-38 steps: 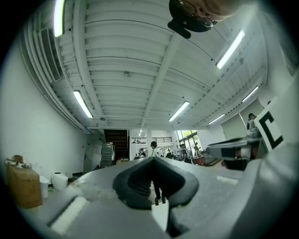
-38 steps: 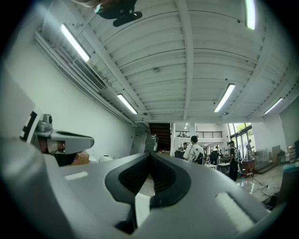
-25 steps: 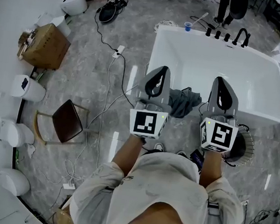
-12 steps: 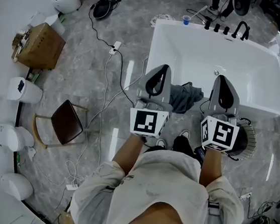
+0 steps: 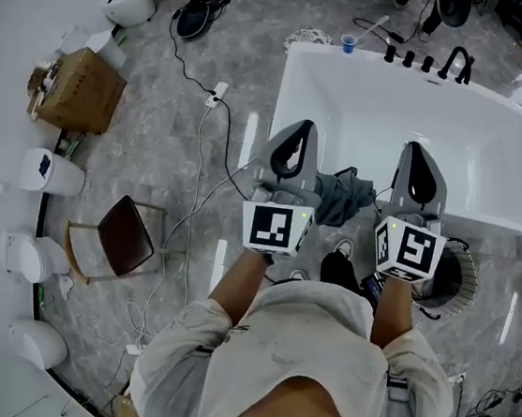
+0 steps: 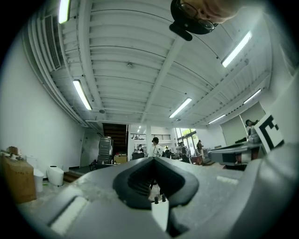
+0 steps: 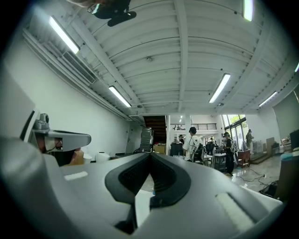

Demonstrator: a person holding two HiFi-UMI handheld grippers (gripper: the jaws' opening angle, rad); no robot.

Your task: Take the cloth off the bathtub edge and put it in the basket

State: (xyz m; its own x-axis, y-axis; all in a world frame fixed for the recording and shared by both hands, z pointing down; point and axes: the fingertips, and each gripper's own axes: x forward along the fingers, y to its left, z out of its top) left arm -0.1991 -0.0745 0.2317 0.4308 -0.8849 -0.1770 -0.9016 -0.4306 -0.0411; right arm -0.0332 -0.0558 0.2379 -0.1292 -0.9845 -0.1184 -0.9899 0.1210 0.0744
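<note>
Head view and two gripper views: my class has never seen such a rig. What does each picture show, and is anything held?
No robot: a person holds a two-fingered tool in each hand. The head view looks down from the person's head at the left gripper and right gripper. Between them a grey cloth hangs over the near edge of the white bathtub; the basket stands on the floor beside the right gripper. Each gripper view looks along its own fingers: both pairs are closed, holding nothing.

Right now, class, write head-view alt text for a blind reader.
From above: a person holds the left hand-held gripper and right hand-held gripper, both shut, either side of a grey cloth draped over the near edge of a white bathtub; a basket stands nearby.
</note>
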